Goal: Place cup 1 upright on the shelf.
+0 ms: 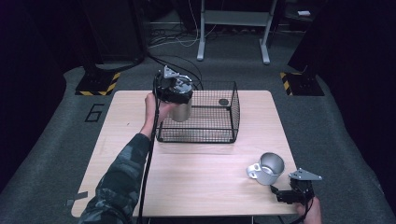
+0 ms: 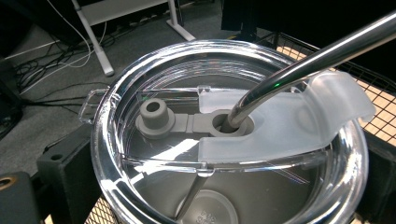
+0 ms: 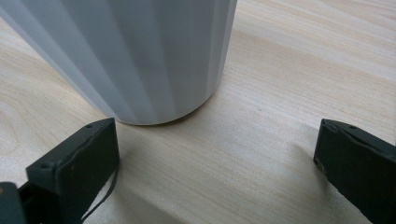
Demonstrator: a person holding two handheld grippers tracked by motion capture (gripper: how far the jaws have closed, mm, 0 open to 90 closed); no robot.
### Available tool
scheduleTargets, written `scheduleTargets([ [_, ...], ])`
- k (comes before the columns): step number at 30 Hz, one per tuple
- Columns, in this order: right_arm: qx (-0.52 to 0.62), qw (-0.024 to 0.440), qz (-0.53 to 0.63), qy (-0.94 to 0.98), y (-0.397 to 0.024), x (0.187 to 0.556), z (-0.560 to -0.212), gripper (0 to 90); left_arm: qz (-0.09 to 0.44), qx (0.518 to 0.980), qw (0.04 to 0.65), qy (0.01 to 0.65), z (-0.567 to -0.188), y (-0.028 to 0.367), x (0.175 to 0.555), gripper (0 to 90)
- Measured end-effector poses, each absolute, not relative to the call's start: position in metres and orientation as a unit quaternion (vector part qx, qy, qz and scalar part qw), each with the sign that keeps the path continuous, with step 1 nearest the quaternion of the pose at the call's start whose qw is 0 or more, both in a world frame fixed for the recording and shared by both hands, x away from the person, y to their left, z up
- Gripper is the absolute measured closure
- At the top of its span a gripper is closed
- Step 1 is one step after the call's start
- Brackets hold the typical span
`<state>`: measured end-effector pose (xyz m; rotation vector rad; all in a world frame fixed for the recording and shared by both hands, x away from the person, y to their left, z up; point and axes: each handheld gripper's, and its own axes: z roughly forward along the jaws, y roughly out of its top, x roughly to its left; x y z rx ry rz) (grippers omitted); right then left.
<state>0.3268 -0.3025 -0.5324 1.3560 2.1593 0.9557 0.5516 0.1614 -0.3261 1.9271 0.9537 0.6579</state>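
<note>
Your left gripper (image 1: pixel 176 95) clamps a steel tumbler (image 1: pixel 181 111) and holds it over the near left corner of the wire basket (image 1: pixel 219 135) at the far side of the table (image 1: pixel 196 186). The tumbler's clear lid (image 2: pixel 140 154) (a metal straw (image 2: pixel 303 60) pokes through it) sits between the jaws. Your right gripper (image 1: pixel 285 193), jaws spread wide, rests on the table just beside a white mug (image 1: pixel 267 168) near the front right corner.

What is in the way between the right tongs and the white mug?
Nothing visible. The right tongs are open on the bare wooden table, and the white mug stands just ahead of them, toward the left jaw, with only tabletop between.
</note>
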Motion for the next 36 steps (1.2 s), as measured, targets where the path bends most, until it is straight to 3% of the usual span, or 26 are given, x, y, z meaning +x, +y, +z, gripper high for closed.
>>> scheduleTargets([
  [36,0.482,0.207,0.341,0.78,-0.303,0.327,-0.532,0.0,0.24,0.761,0.419,0.432,-0.368,0.168,0.571,3.9],
])
